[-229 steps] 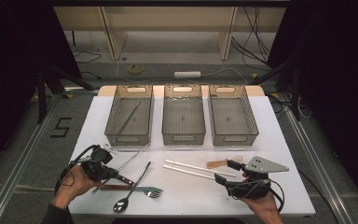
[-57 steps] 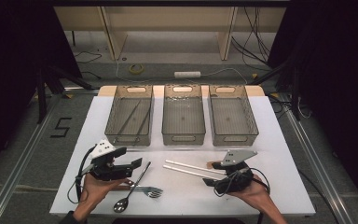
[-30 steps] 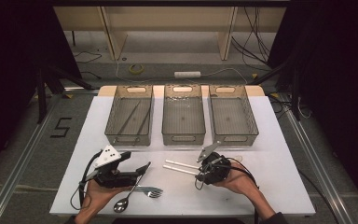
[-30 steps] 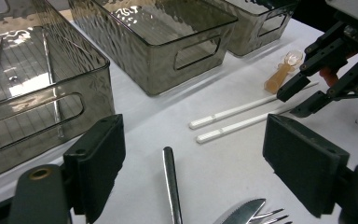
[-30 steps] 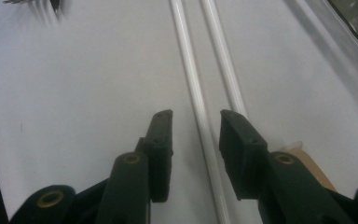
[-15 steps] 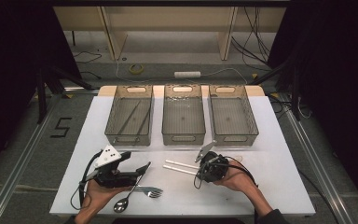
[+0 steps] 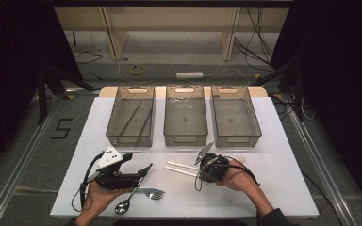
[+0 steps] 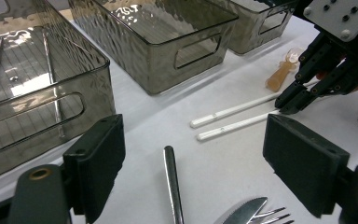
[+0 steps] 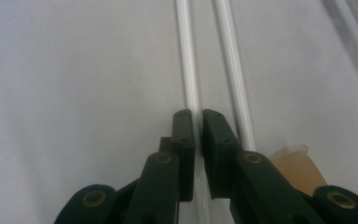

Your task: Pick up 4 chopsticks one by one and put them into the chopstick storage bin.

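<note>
A: Start at the right gripper (image 9: 196, 116). How do its jaws stand?

B: Nearly together, having just been closing, and pinched on one white chopstick (image 9: 188, 60). In the right gripper view the stick runs straight ahead from between the pads, so its long axis lies in line with the jaws rather than across them.

A: And the second chopstick (image 9: 233, 70)?

B: Just beside the first, roughly parallel, outside the jaws and free on the white table (image 7: 283, 141). An amber plastic spoon (image 9: 296, 170) lies close by the right jaw.

A: Which hand is nearer the pair?

B: The right one, clearly. From above, the right gripper (image 7: 207, 165) sits at the sticks' right-hand end while they stretch away to the left. The left gripper (image 7: 143, 172) is off to the left, above a metal spoon (image 7: 125, 205) and fork (image 7: 152, 192).

A: Is the left one holding anything?

B: No, its jaws gape wide and empty in the left gripper view, with the spoon handle (image 8: 171, 182) on the table between them, untouched.

A: What does the lift turn on?

B: I'd judge the stick, gripped at one end, may droop or swivel on its way to the trays (image 7: 186, 115)
</note>
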Demonstrator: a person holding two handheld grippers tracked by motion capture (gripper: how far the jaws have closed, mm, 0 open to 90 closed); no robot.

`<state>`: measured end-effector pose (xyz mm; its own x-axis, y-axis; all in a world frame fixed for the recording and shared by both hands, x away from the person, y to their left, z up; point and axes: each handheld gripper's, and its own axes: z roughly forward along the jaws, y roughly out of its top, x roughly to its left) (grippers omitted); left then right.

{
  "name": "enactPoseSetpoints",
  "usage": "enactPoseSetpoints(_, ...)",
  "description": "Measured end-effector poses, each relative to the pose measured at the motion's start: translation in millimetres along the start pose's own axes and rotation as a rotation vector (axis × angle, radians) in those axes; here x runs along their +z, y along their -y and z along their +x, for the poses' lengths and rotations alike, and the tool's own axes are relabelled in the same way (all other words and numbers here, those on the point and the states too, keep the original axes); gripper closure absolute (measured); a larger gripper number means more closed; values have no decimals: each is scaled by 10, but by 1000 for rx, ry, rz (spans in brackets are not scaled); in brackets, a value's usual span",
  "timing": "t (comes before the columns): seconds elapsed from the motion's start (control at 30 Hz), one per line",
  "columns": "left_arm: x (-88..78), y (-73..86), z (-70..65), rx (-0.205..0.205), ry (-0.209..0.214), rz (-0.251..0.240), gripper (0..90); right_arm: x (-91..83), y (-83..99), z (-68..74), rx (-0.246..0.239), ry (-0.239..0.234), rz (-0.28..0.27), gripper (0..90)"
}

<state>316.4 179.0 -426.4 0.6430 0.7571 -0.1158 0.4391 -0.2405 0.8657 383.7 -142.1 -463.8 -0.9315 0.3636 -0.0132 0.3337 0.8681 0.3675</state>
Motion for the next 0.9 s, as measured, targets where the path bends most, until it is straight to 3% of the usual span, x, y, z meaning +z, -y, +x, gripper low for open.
enactPoseSetpoints(0.2,1,-1,-7,1,0,0,203,0,-4,15,-23,5,-3,857)
enactPoseSetpoints(0.47,23,-8,-27,10,14,11,208,-51,-8,22,-58,-24,-13,859)
enactPoseSetpoints(0.5,35,-13,-32,18,22,18,209,-69,-13,37,-43,-26,-21,859)
enactPoseSetpoints(0.67,178,-49,-101,64,57,71,215,-142,-20,43,-59,-34,-30,861)
enactPoseSetpoints(0.9,489,-123,-214,177,115,177,235,-206,-26,40,-53,-34,-56,861)
